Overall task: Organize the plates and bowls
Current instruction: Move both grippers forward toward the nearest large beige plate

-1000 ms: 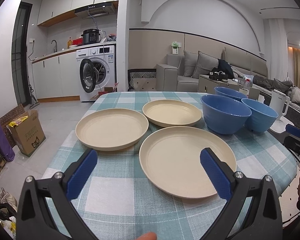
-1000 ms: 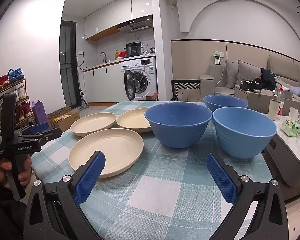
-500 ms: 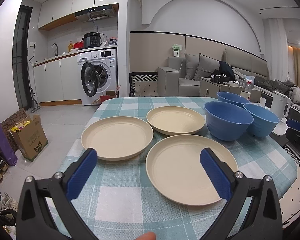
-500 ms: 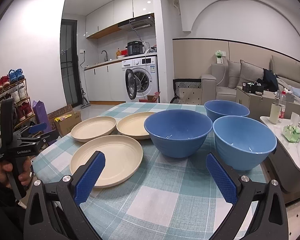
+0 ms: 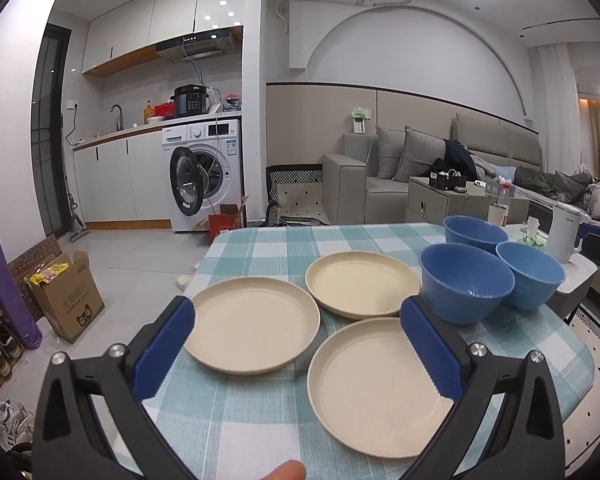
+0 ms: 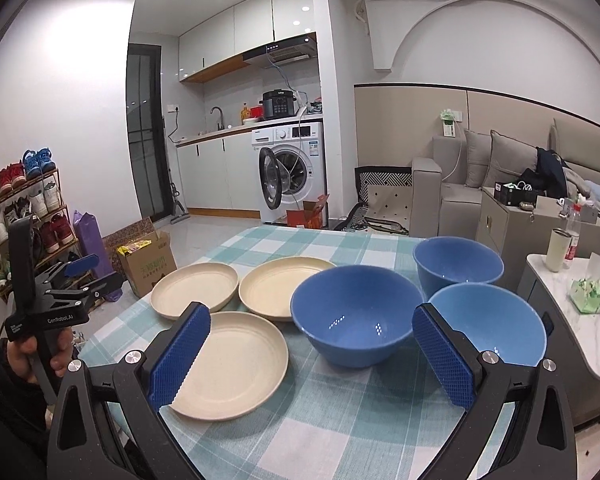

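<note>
Checked teal-and-white surface (image 5: 260,412) in an open kitchen-living room; washing machine (image 5: 206,176) with its door ajar behind, sofa (image 5: 384,184) to the right. Three cream plates lie in a cluster: left plate (image 5: 252,330), far plate (image 5: 362,288), near plate (image 5: 374,388), rims close, none stacked. Three blue bowls stand upright to their right: big bowl (image 6: 354,314), far bowl (image 6: 458,262), right bowl (image 6: 488,322), bunched together, not nested. My left gripper (image 5: 298,354) hangs above the near edge, fingers spread wide, holding nothing, the plates between and beyond them. My right gripper (image 6: 310,358) likewise released and empty, the big bowl framed between its fingers. My left hand (image 6: 40,354) shows on the other handle.
</note>
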